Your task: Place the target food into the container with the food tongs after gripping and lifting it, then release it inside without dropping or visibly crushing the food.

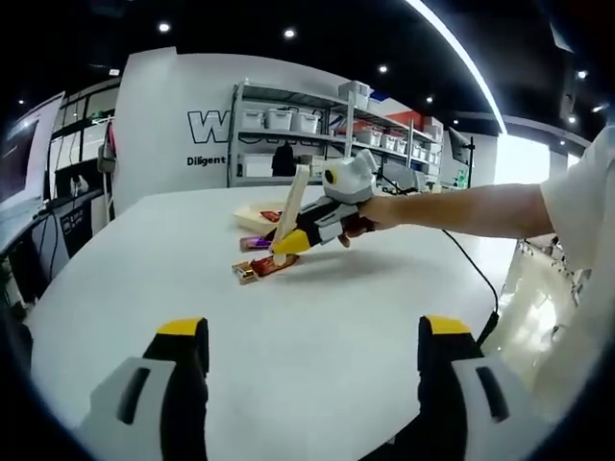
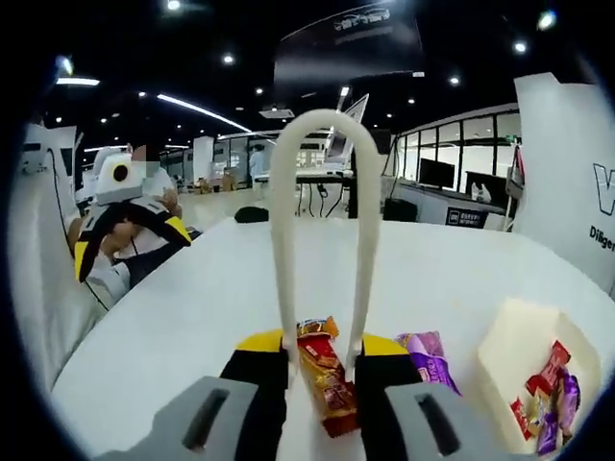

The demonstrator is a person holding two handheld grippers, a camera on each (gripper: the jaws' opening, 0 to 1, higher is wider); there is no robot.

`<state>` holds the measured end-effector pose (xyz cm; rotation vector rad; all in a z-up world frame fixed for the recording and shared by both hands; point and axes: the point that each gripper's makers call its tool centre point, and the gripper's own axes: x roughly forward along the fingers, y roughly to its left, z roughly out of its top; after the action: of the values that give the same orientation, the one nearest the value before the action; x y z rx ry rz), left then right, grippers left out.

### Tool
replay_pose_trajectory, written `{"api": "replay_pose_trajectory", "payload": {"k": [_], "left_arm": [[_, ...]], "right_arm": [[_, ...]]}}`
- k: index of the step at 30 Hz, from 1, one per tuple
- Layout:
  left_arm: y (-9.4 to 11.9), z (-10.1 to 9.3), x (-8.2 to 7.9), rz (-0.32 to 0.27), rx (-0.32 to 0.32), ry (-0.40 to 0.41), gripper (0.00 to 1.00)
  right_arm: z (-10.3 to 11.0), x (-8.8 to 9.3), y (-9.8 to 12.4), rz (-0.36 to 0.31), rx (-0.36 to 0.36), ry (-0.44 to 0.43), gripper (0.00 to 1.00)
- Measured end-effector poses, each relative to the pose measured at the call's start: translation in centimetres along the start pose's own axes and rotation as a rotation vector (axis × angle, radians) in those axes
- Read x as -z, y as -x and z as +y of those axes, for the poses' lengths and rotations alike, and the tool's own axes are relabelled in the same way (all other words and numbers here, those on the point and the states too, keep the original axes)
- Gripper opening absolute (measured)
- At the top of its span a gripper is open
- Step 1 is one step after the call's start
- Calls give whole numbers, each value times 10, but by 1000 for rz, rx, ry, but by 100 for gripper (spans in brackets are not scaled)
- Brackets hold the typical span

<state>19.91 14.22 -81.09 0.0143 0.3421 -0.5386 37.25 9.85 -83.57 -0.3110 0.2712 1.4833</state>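
My right gripper [image 2: 322, 343] is shut on cream food tongs [image 2: 284, 240], whose looped end stands up in front of the camera. A red snack packet [image 2: 325, 376] lies on the white table between the two tong arms. In the left gripper view the right gripper [image 1: 288, 240] is held low by a person's hand, and the tongs [image 1: 291, 206] reach down to the red packet [image 1: 259, 268]. I cannot tell whether the tongs pinch it. The cream container [image 2: 514, 336] sits to the right with several packets inside. My left gripper [image 1: 312, 331] hangs open over bare table.
A purple packet [image 2: 428, 357] lies between the red one and the container [image 1: 259, 213]. The left gripper [image 2: 130, 245] shows at the far side of the round table [image 1: 317, 288]. Shelving with bins [image 1: 288, 125] stands behind, and a cable [image 1: 476, 274] trails off the table's right side.
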Motion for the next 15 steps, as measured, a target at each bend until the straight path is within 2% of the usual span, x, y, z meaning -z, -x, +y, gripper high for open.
{"api": "replay_pose_trajectory", "payload": {"k": [7,15], "left_arm": [[0,-1,0,1,3,3,88],[0,0,1,3,5,4,88]], "right_arm": [[-3,0,-1,9,4,25,20],[-3,2,5,10,14,-33,19]]}}
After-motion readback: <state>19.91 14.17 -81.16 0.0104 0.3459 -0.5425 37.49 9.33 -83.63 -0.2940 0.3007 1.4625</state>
